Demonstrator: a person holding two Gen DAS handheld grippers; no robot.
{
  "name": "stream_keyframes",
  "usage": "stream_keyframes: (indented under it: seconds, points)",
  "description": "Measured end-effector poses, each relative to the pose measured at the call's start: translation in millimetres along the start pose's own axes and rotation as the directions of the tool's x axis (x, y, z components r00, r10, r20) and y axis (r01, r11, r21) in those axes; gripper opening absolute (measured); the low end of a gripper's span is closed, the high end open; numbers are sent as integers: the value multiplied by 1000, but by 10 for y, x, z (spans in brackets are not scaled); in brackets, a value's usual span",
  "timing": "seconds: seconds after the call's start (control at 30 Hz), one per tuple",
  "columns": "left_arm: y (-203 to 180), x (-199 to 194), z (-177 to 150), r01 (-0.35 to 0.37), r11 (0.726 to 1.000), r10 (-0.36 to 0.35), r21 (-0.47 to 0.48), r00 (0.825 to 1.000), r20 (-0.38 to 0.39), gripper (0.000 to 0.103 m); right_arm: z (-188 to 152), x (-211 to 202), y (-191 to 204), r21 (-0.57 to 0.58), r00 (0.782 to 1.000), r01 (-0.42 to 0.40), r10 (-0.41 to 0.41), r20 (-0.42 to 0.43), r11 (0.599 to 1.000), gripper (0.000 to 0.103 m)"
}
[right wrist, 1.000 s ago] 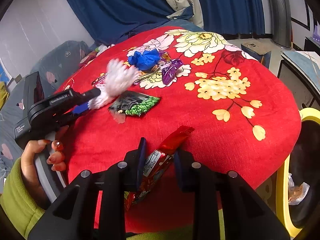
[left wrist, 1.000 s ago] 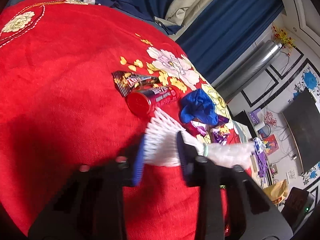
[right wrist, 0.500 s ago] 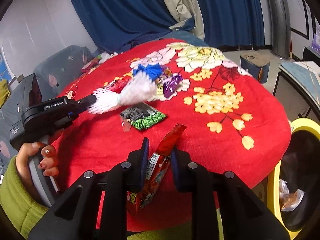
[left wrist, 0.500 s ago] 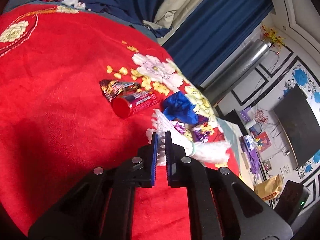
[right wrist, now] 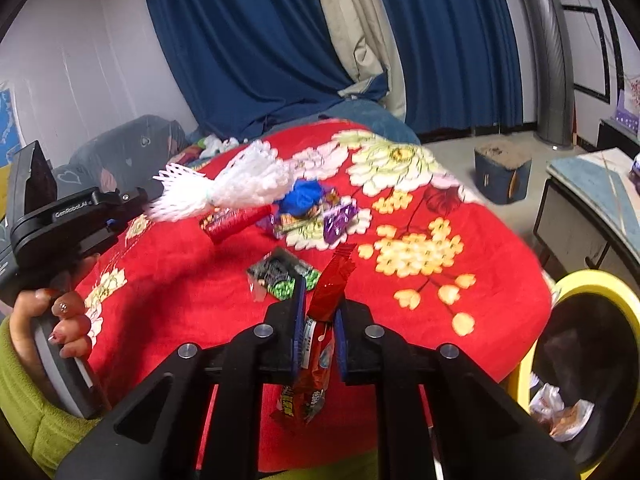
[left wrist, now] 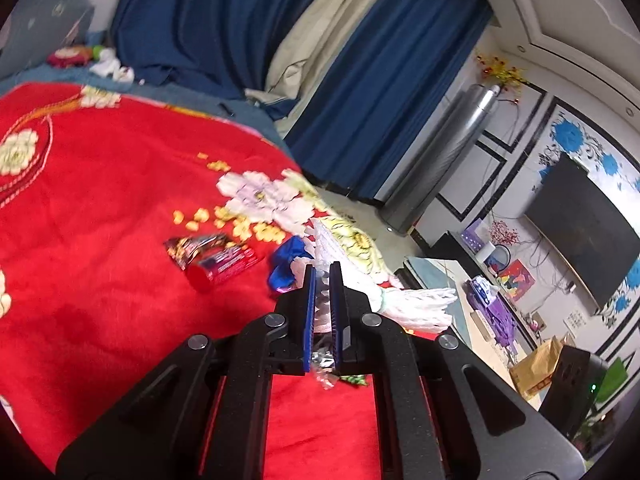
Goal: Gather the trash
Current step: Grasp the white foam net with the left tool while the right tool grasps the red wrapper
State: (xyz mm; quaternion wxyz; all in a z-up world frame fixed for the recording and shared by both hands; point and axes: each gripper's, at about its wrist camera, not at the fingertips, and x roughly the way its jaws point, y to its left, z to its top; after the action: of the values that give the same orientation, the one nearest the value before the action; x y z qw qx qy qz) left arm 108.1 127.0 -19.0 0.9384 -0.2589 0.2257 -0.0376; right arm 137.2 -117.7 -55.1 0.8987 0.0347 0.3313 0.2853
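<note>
Both claws are carrying litter above the red floral blanket (right wrist: 500,292): the left claw (left wrist: 323,280) is clamped tight on a white foam net (left wrist: 412,308), while the right claw (right wrist: 320,300) is closing its jaws on a red snack wrapper (right wrist: 330,284). The slick wrapper, held near one end, could be slipping free before reaching the yellow-rimmed bin (right wrist: 600,284) at the right. More wrappers (right wrist: 312,212) are lying near the blanket's middle.

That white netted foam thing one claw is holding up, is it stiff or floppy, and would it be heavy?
The white foam net looks light: the left claw pinches only one end, yet the rest sticks out in the air with little sag. It seems springy rather than rigid, since the mesh squashes flat between the pads and fans out beyond them. Probably not fragile or slippery, given its open, textured weave.
</note>
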Motion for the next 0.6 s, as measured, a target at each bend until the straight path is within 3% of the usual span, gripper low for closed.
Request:
stream_keyframes:
  seconds: [0.6]
  points:
    - [-537, -118, -107, 51, 983, -56, 177, 998, 25, 3, 222, -452, -396, 69, 984, 91, -100, 145, 993, 11]
